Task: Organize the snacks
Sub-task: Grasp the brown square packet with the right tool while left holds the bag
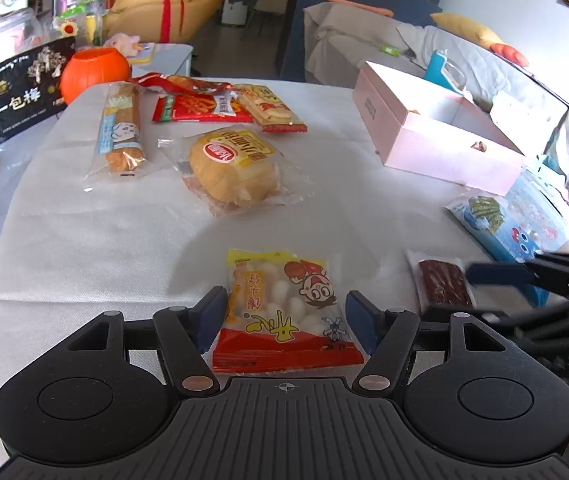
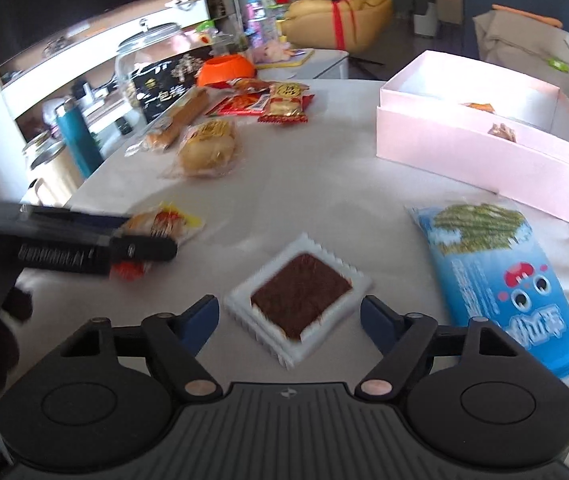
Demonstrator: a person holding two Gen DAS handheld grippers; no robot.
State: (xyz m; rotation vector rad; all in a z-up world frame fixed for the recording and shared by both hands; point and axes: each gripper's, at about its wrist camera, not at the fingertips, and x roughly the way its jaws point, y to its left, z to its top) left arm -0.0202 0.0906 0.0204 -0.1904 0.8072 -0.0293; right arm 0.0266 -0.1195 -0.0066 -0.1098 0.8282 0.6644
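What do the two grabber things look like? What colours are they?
Both look the same. The left gripper and right gripper each have a black ribbed body with a small crosshair mark, two big round black discs, jointed black arms with silvery pins, and dark blue pads on the fingertips. No cables or sleeves show.

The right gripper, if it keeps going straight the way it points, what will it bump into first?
Most likely the flat clear packet with a dark brown square snack. It lies on the white tablecloth right ahead of the right gripper, between its open blue-padded fingers. They do not seem to touch it yet.
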